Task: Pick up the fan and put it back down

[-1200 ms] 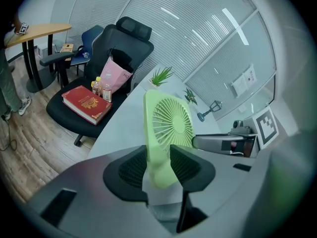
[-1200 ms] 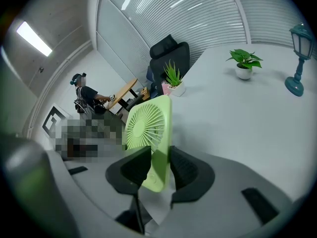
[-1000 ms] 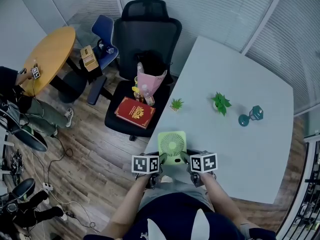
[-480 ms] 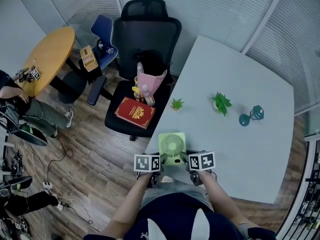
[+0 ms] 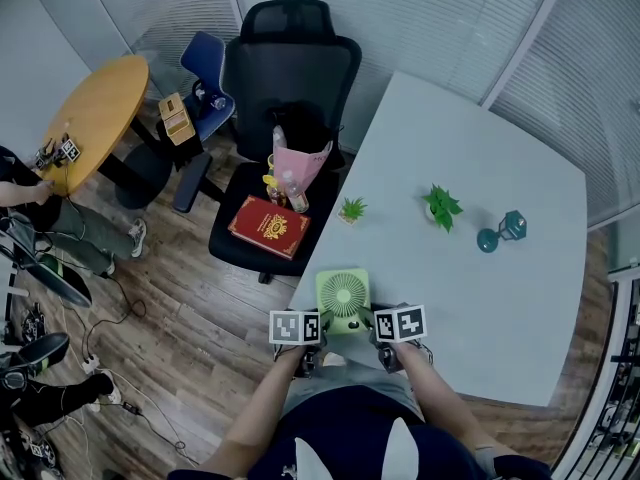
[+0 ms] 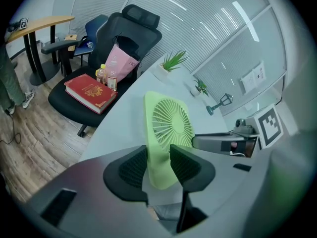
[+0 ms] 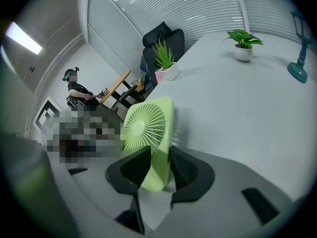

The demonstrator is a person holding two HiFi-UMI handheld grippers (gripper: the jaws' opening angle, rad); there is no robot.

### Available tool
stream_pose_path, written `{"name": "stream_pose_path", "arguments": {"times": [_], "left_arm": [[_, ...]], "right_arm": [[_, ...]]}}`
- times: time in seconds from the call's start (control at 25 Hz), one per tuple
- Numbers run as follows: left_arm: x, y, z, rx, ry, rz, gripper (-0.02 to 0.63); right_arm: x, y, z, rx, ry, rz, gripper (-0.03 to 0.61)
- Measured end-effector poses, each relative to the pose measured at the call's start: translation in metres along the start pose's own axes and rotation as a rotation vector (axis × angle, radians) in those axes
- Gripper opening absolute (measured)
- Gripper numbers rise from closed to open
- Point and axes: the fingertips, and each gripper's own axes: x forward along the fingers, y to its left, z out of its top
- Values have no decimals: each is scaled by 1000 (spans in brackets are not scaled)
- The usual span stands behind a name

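A: Note the left gripper (image 6: 158, 165) first. What is between its jaws?

B: The lower part of the fan (image 6: 168, 125). Both ribbed pads are pressed against the green housing, one on the front face and one on the back. The jaws are clamped on it, not standing free.

A: And the right gripper (image 7: 159, 170)?

B: It has the same grip from the other side, with its pads closed onto the fan's lower corner. From where I stand, each gripper takes one bottom corner and the grille stays uncovered above them.

A: Why two grips so low down?

B: My reading is that the housing is thin and flat. One pinch would let it swing, and two at the base keep it upright. The grille is all slats, so it is a poor place to squeeze.

A: Where is the fan now?

B: It is upright at the near left corner of the table (image 5: 500, 298), right in front of the person, with its face turned away from them. I cannot tell whether its base touches the top or hangs just clear.

A: What stage do you make it?

B: It is either the very start of the lift or the set-down. I cannot say which.

A: Anything close by to worry about?

B: The table edge is just beside it. Off that side are the office chair (image 5: 285, 78), a red book (image 5: 270, 225) and a pink bag (image 5: 300, 168). The potted plants (image 5: 441, 206) and the teal ornament (image 5: 500, 232) are well apart, farther up the table.
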Motion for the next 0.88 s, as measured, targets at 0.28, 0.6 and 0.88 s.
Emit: {"name": "stream_pose_path", "arguments": {"times": [0.28,0.6,0.88], "left_arm": [[2,1,-4,-5,-6,-12,160],[3,-1,-1,-6,-33,-42,160],[-11,1,11,8,-120,-11,163]], "right_arm": [[0,-1,-2,-3,-18,11,129],[0,3,-2,8,-33,63,160],[-6,10,-1,1,-58,67,191]]}}
